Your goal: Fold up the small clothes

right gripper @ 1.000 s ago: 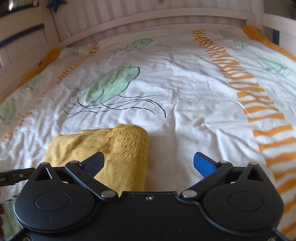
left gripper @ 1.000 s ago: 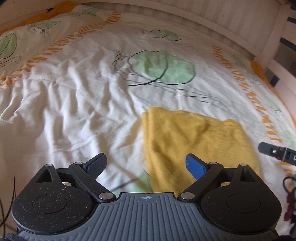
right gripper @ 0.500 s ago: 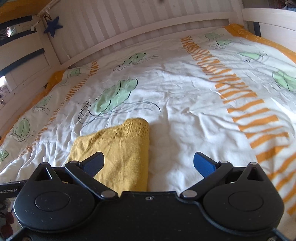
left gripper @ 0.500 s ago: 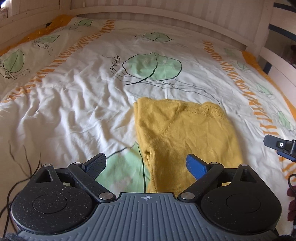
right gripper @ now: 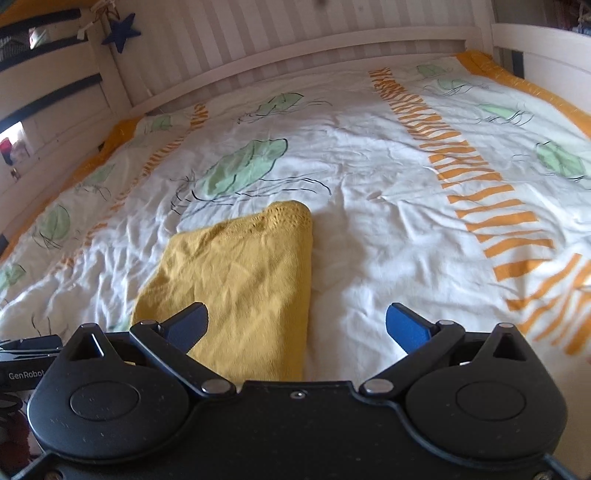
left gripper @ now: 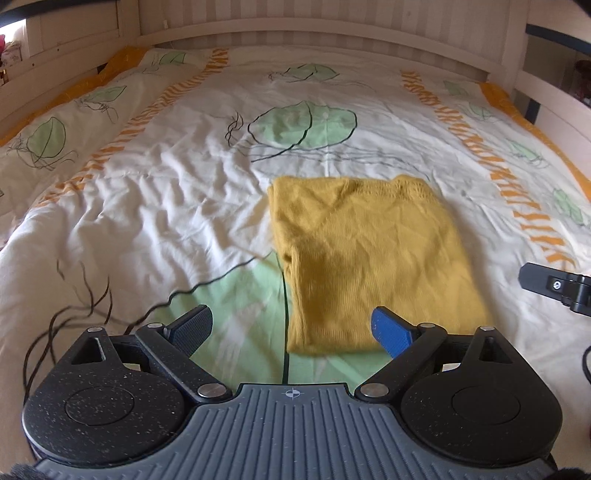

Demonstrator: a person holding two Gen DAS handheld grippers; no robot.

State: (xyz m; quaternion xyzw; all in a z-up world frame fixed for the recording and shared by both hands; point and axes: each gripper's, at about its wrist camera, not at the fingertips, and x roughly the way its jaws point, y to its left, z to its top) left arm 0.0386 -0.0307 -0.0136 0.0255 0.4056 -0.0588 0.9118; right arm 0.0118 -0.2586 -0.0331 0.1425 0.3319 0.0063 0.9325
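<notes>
A mustard-yellow knit garment [left gripper: 369,251] lies folded into a rough rectangle on the bed cover [left gripper: 166,192], with a lacy edge at its far right corner. My left gripper [left gripper: 291,328] hovers open above the garment's near edge, nothing between its fingers. The right wrist view shows the same garment [right gripper: 243,273] ahead and to the left. My right gripper [right gripper: 295,326] is open and empty over its right edge. The right gripper's finger [left gripper: 554,286] shows at the far right of the left wrist view.
The white cover carries green leaf prints [left gripper: 303,125] and orange stripe bands [right gripper: 469,177]. A white slatted bed frame [right gripper: 295,40] rings the bed. A blue star [right gripper: 122,31] hangs at the back left. Part of the left gripper [right gripper: 26,354] shows at the left edge.
Both grippers have pulled back and risen from the garment, so more of the bed and frame shows. The garment lies still, and both grippers stay open.
</notes>
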